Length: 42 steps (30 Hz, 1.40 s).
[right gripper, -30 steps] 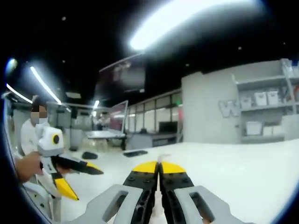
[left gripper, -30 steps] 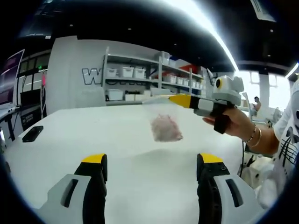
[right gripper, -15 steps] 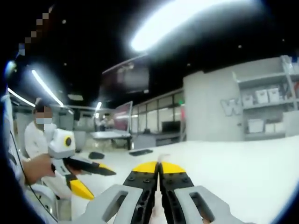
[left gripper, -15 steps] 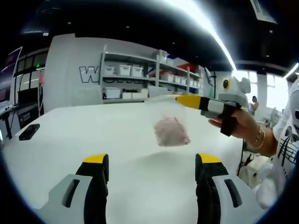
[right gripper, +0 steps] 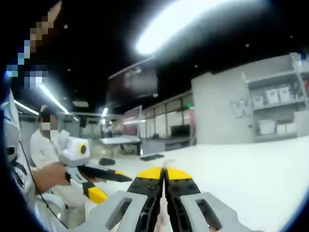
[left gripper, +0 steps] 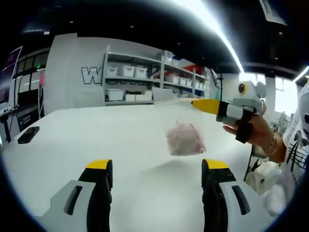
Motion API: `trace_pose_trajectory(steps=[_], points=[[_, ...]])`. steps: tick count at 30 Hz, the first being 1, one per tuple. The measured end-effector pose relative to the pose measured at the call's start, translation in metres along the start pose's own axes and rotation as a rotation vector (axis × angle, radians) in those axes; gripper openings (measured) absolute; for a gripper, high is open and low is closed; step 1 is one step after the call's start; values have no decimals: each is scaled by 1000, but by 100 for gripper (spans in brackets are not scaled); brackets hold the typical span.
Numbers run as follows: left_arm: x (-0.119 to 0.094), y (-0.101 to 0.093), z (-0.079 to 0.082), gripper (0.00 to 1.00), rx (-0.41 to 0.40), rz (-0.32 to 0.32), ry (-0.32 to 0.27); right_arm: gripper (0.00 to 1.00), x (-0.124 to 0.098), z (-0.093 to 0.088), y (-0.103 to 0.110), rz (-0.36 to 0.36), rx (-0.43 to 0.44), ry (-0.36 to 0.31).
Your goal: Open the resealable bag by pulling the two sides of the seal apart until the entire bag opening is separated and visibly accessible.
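The right gripper has its jaws pressed together on the top edge of the bag, which hangs below its tip above the table, pink contents at the bottom. The left gripper stands wide open, holding nothing, apart from the bag ahead of it.

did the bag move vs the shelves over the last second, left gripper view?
Yes. The bag, hanging from the right gripper, drifted rightward, away from the shelves.

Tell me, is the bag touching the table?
Apart. In the left gripper view, the bag hangs from the right claw, with bare white table showing below it.
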<state>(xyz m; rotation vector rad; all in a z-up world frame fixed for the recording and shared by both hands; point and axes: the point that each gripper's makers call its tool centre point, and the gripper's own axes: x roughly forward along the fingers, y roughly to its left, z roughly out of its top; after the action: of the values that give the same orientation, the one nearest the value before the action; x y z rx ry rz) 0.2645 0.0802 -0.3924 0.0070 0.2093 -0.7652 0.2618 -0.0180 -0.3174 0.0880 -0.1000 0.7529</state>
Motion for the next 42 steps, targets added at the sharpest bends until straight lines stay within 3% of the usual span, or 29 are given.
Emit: trace_pose_trajectory(steps=[16, 28, 37, 42], points=[[4, -2, -2, 73, 3, -13, 12, 0, -13, 0, 10, 18, 34, -10], [7, -13, 2, 65, 27, -57, 3, 0, -25, -11, 8, 5, 26, 20], [6, -30, 7, 54, 99, -113, -17, 0, -23, -27, 26, 71, 11, 83], [1, -37, 13, 44, 195, -131, -54, 0, -23, -36, 33, 97, 12, 117]])
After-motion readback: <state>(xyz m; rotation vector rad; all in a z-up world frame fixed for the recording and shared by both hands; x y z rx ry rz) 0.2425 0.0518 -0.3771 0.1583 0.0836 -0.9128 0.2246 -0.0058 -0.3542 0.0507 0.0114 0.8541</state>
